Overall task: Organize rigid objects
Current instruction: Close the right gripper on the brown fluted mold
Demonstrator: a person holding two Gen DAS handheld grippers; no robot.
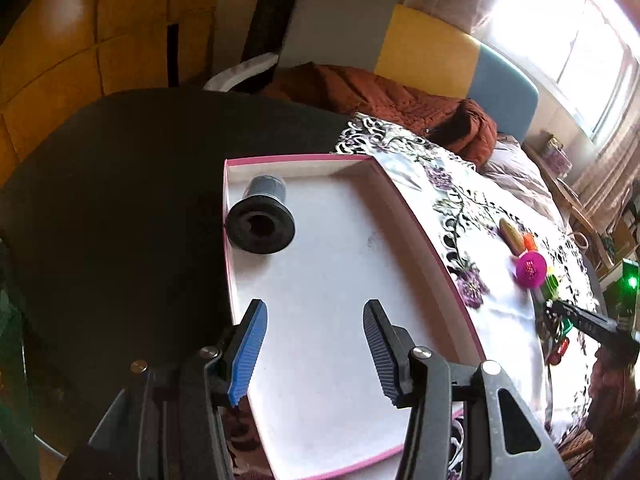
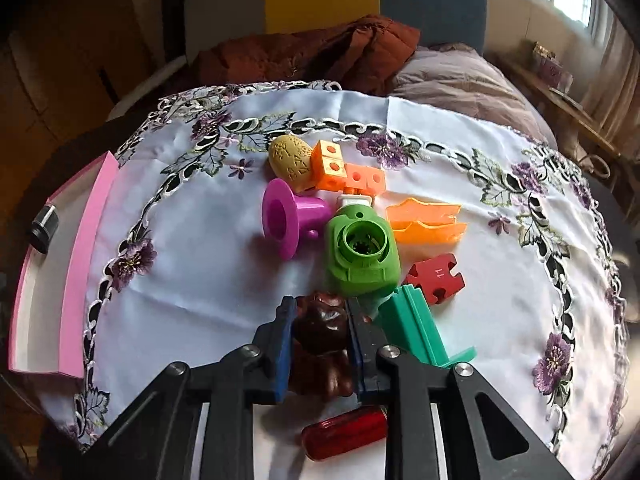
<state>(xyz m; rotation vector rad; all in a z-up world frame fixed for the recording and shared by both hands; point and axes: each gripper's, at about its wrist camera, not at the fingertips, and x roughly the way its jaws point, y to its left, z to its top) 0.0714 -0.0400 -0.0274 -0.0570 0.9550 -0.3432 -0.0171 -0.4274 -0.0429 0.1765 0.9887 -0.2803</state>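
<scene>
From the left wrist, the left claw (image 1: 316, 344) hangs with its jaws apart and nothing between them, over the near half of the white tray (image 1: 420, 216) with the pink rim; inside that tray, in its far left corner and touching the left wall, a black spool (image 1: 261, 216) lies on its side with its hollow end toward the camera; the tray sits partly on the dark tabletop (image 1: 120, 200) and partly on the flowered cloth (image 1: 492, 292) that spreads to its right; on that cloth, well to the right of the tray, a pink funnel (image 1: 530, 269) lies with small bright pieces around it that are too blurred to name, and the right claw (image 1: 560, 312) reaches in beyond them from the right edge; from the right wrist, the right claw (image 2: 320, 320) is clamped on a dark brown figure (image 2: 320, 332), its pads pressed on both sides of it; just beyond the figure lies a green plastic housing (image 2: 362, 256), with the pink funnel (image 2: 290, 220) to its left, a yellow egg (image 2: 290, 160) and orange cubes (image 2: 346, 172) behind it, an orange clip (image 2: 426, 220) and a red block (image 2: 436, 278) to its right, and a green rail (image 2: 420, 328) beside the figure; a red cylinder (image 2: 344, 432) lies below the claw; the tray (image 2: 86, 256) stands far left of the housing with the spool (image 2: 45, 224) in it.
</scene>
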